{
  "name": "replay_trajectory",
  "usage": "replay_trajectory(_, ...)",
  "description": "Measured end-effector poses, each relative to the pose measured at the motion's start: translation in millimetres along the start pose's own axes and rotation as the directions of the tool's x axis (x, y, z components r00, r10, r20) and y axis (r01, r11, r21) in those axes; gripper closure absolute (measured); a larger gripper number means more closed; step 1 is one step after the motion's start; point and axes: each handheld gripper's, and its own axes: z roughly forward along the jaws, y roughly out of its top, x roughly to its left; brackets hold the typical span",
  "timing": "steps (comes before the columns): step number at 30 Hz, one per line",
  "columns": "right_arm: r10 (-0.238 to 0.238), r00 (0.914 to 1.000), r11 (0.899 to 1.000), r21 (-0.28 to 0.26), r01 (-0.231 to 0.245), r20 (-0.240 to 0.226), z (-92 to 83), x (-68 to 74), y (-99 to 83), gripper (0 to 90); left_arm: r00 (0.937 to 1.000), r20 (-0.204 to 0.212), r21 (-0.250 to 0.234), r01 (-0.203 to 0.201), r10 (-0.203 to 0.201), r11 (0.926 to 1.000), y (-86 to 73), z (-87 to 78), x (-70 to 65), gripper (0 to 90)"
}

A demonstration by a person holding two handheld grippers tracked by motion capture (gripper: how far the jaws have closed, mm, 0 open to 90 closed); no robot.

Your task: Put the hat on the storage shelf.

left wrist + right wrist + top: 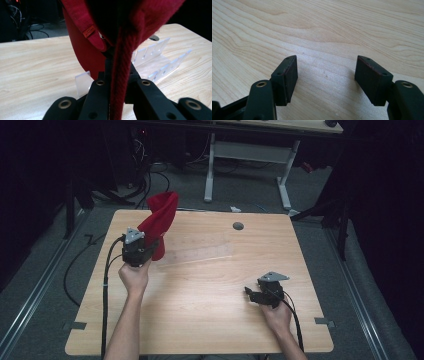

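Item: red knitted cloth [161,217], held up off the bench [210,320] near its far left corner. My left gripper [150,247] is clenched on a thick ribbed seam of it; in the left gripper view the seam [120,82] runs straight down between the jaws, which press it from both sides. The bulk of the fabric stands above and beyond the gripper, hanging free of the bench surface as far as I can tell.

Item: clear plastic rack [200,251] with upright dividers, lying on the bench just right of the cloth, toward the far edge. Nothing is in its slots.

Item: right gripper [248,293], resting near the near right corner, well apart from the cloth. Its jaws stand apart with bare wood between them.

Progress, as I judge it: the pick-up is done, with the cloth secured and lifted. Whatever comes after, folding it or setting it at the rack, is not yet begun; I have not yet brought in the second gripper.

Labels: one small orange tab [89,31] sewn at a hem of the cloth; its writing is too small for me to read. No other markings.
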Motion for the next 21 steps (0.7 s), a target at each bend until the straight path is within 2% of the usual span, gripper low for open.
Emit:
replay_trajectory(12, 0.0, 1.0, 1.0, 0.0, 0.0, 0.0, 0.0, 0.1, 0.0, 35.1, 0.9997, -0.005, -0.008, 0.023, -0.023, 0.9997, -6.4, 0.7, 6.1, 85.2)
replay_trajectory(16, 0.002, 1.0, 1.0, 0.002, -0.002, 0.0, -0.1, 0.2, 0.0, 35.1, 1.0, -0.007, -0.006, 0.006, -0.006, 1.0, -8.9, 0.6, 5.8, 85.0)
replay_trajectory(21, -0.001, 1.0, 1.0, 0.001, 0.001, 0.0, -0.1, 0.0, 0.0, 35.0, 0.9997, -0.003, -0.005, 0.024, -0.024, 0.9997, -11.5, -0.1, 9.5, 84.8)
